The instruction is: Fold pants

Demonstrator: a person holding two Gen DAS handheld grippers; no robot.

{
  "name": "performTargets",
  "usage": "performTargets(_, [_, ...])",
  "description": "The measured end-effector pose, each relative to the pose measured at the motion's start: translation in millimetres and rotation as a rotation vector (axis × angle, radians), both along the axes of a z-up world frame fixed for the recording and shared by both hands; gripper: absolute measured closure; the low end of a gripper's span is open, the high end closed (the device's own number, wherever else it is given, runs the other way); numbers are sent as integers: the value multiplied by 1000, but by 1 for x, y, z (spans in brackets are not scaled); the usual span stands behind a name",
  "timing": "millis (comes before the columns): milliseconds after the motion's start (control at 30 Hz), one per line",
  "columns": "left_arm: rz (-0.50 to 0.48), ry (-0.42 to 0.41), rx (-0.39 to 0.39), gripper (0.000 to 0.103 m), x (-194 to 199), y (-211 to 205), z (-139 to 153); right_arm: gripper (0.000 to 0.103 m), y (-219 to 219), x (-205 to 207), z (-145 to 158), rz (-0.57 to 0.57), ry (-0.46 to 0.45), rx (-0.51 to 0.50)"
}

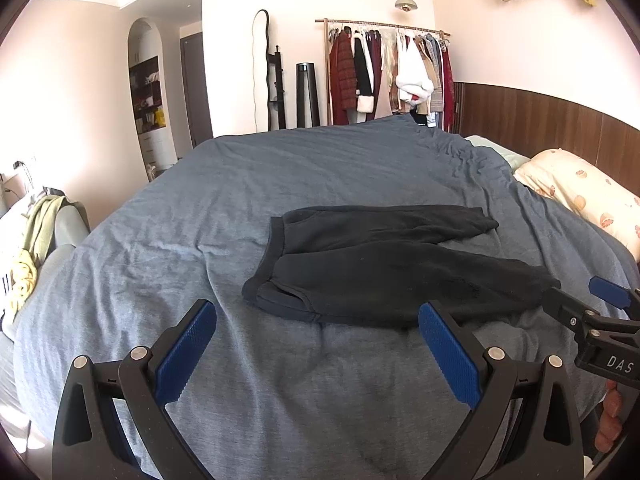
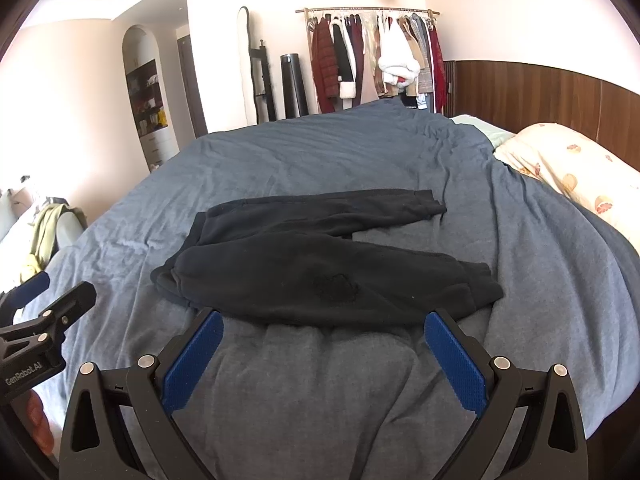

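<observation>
Left wrist view shows the black pants (image 1: pixel 380 268) lying flat on the blue-grey bedcover (image 1: pixel 200 240), in the middle of the frame and a little to the right. Their long axis runs across the picture: the waistband is at the left end, and the two legs stretch toward the right, slightly apart from each other like a narrow V. In the right wrist view the pants (image 2: pixel 320 264) sit in the centre, straight ahead of the fingers. The left gripper (image 1: pixel 318 354) is wide open and holds nothing; it hangs near the waistband end, just in front of the near edge. The right gripper (image 2: pixel 324 360) is also wide open and empty, and it faces the near leg, closer to the cuff end. So I judge that each gripper is nearest to its own end of the near leg, which suits lifting it over the far one.
</observation>
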State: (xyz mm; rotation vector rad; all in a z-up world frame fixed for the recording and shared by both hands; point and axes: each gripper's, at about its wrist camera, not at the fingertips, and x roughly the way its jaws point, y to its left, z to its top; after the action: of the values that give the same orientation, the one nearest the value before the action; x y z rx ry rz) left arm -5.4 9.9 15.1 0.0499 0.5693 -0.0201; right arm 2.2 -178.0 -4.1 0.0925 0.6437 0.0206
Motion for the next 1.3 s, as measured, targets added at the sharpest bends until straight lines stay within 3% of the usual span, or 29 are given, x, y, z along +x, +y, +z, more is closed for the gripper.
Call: performTargets(1300, [11, -33, -14, 0, -11, 8, 8, 0, 2, -5, 11, 4, -39, -15])
